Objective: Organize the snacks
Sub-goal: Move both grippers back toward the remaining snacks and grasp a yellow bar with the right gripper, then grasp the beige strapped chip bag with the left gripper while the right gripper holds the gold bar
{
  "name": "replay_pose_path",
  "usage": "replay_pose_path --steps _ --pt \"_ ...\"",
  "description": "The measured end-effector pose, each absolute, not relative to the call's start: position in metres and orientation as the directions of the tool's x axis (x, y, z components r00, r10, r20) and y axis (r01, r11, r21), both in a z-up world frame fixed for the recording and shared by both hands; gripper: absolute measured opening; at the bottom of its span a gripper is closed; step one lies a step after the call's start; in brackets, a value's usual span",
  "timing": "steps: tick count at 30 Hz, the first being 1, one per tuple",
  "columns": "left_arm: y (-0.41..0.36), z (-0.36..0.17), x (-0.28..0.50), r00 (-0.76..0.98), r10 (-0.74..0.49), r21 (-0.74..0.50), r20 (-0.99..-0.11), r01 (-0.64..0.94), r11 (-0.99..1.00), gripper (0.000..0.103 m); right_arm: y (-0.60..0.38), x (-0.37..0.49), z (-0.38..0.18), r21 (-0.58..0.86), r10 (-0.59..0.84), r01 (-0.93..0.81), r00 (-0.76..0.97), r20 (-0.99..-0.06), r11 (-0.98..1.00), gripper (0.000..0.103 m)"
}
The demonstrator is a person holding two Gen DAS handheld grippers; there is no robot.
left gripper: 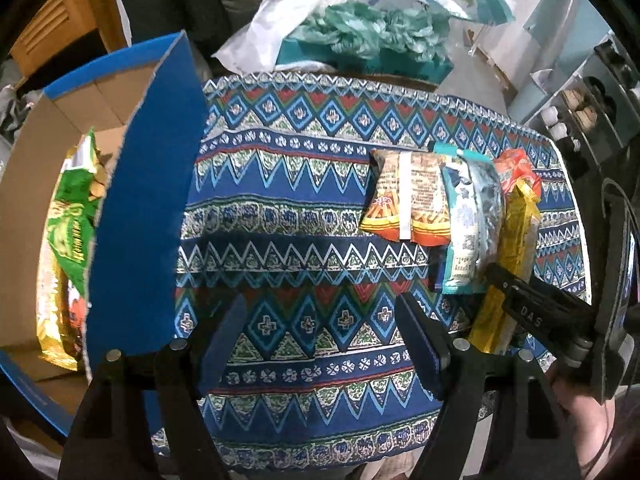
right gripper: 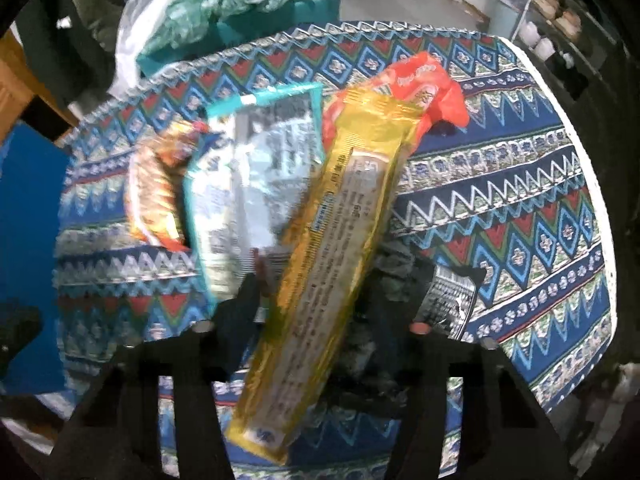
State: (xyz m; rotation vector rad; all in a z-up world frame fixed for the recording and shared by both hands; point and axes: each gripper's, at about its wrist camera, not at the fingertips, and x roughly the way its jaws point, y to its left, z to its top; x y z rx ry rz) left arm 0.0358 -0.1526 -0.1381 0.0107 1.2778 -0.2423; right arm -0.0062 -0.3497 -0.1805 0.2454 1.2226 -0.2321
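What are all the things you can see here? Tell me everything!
yellow packet: one, yellow, long, between the right gripper's fingers
teal packet: one, teal and silver, on the cloth beside the yellow packet
orange packet: one, orange, left of the teal packet
red packet: one, red-orange, under the yellow packet's far end
box: one, blue outside, brown inside, at the cloth's left edge
green bag: one, green, inside the box
cloth: one, blue patterned, covering the table
plastic bags: several, white and green, beyond the table
left gripper: one, black, open above bare cloth
right gripper: one, black, shut on the yellow packet
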Motion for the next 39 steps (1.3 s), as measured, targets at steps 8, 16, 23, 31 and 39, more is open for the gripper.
replay_pose_path --steps 8,16,23,31,39 --pt "-0.16 -0.143 0.038 0.248 -0.178 -0.134 -0.952 0.186 0.974 0.078 -0.359 -0.005 -0.169 0.086 -0.028 0.293 0.366 -0.93 0.952 0.028" --pt "-0.171 -0.147 0.048 0.244 -0.181 -0.137 -0.953 0.187 0.973 0.078 -0.361 0.005 -0.162 0.076 -0.033 0.254 0.401 -0.916 0.964 0.028" --pt "-0.179 -0.151 0.056 0.231 -0.188 -0.151 -0.955 0.172 0.974 0.078 -0.372 0.011 -0.168 0.134 0.012 0.257 0.425 -0.905 0.957 0.031" --pt "-0.192 -0.158 0.067 0.218 -0.196 -0.162 -0.956 0.165 0.973 0.078 -0.377 0.002 -0.178 0.171 0.046 0.262 0.423 -0.905 0.95 0.033" --pt "-0.201 -0.162 0.09 0.217 -0.214 -0.188 -0.952 0.134 0.973 0.079 -0.381 0.0 -0.166 0.171 0.042 0.25 0.451 -0.891 0.953 0.028"
